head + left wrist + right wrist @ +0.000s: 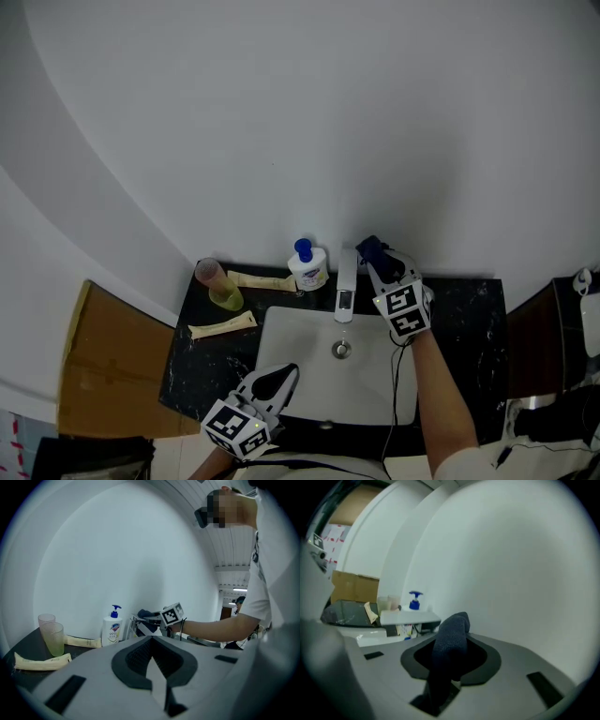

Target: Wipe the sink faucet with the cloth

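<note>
The chrome faucet [345, 284] stands at the back of the white sink [298, 337], its spout pointing over the basin. My right gripper [373, 256] is just right of the faucet's base, shut on a dark blue cloth [367, 247] that bunches out past the jaw tips. In the right gripper view the cloth [454, 625] fills the jaws of that gripper [451, 641], and the faucet spout [410, 617] lies to its left. My left gripper [278, 379] hangs over the sink's front left corner, shut and empty. The left gripper view shows its tips [151, 638] meeting, with the cloth [147, 614] beyond.
A soap pump bottle [307, 266] stands left of the faucet. Two stacked plastic cups [221, 286] and two pale tubes [222, 325] [261, 280] lie on the black counter [459, 319]. A cardboard sheet [103, 366] leans at the left. White wall rises close behind.
</note>
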`<state>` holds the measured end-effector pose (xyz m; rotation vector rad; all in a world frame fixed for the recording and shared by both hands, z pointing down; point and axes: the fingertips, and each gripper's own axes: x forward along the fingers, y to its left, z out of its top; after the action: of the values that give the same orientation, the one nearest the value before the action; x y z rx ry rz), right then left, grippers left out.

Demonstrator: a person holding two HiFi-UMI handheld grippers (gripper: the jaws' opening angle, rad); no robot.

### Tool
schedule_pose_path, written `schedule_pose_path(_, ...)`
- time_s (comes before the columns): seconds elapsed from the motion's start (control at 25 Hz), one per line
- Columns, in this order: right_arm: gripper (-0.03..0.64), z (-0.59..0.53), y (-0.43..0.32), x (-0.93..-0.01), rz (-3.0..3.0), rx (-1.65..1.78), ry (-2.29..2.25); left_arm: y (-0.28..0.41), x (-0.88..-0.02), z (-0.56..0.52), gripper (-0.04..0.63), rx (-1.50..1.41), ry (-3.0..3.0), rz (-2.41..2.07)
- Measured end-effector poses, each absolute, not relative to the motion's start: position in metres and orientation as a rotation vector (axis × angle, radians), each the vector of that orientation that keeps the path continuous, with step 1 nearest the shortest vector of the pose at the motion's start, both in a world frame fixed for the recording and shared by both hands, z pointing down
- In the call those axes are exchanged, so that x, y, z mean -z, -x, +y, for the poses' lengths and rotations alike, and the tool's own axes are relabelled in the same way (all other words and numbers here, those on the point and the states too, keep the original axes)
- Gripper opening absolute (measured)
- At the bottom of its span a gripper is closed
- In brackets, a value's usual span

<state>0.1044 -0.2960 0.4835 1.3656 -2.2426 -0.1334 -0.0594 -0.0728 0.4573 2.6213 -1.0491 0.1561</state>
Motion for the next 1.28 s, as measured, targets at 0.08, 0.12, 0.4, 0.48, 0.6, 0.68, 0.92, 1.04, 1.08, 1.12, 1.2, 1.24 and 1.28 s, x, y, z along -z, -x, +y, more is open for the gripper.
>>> schedule_pose_path(0.08, 0.114, -0.293, -0.108, -0.528, -2.133, 0.083, -1.287, 0.062, -0.458, -0.072, 0.002, -0.163, -2.616, -1.054)
schedule_pose_path(0.12, 0.114, -0.289, -0.106, -0.553, -2.084, 0.069, -1.210, 0.062, -0.459, -0.072, 0.002, -0.167, -2.613, -1.056)
schedule_pose_path(0.4, 0.114, -0.268, -0.075, -0.605, -2.149, -0.088, -1.032, 0.066, -0.462, -0.069, 0.002, -0.179, -2.598, -1.065)
schedule_pose_path(0.48, 0.114, -0.275, -0.076, -0.576, -2.224, -0.070, -1.094, 0.066, -0.460, -0.069, 0.002, -0.182, -2.597, -1.068)
schedule_pose_path(0.6, 0.114, -0.282, -0.079, -0.514, -2.360, 0.004, -1.187, 0.066, -0.463, -0.068, 0.002, -0.175, -2.602, -1.053)
schedule_pose_path(0.68, 0.114, -0.282, -0.080, -0.473, -2.438, 0.052, -1.234, 0.063, -0.463, -0.067, 0.002, -0.171, -2.609, -1.042)
schedule_pose_path(0.92, 0.114, -0.284, -0.106, -0.499, -2.247, 0.069, -1.254, 0.058, -0.458, -0.069, 0.002, -0.169, -2.621, -1.032)
schedule_pose_path(1.04, 0.114, -0.276, -0.108, -0.554, -2.121, 0.024, -1.159, 0.060, -0.462, -0.067, 0.002, -0.170, -2.617, -1.029)
schedule_pose_path(1.08, 0.114, -0.273, -0.105, -0.570, -2.095, 0.010, -1.122, 0.061, -0.463, -0.066, 0.002, -0.175, -2.613, -1.029)
schedule_pose_path(1.12, 0.114, -0.270, -0.101, -0.584, -2.071, 0.000, -1.081, 0.062, -0.464, -0.065, 0.002, -0.181, -2.610, -1.029)
schedule_pose_path(1.2, 0.114, -0.266, -0.091, -0.605, -2.035, -0.003, -1.007, 0.062, -0.466, -0.065, 0.002, -0.188, -2.606, -1.030)
schedule_pose_path(1.24, 0.114, -0.266, -0.085, -0.610, -2.035, -0.005, -0.983, 0.062, -0.466, -0.065, 0.002, -0.189, -2.606, -1.031)
schedule_pose_path(1.28, 0.114, -0.266, -0.081, -0.610, -2.053, -0.008, -0.975, 0.062, -0.466, -0.065, 0.002, -0.189, -2.606, -1.034)
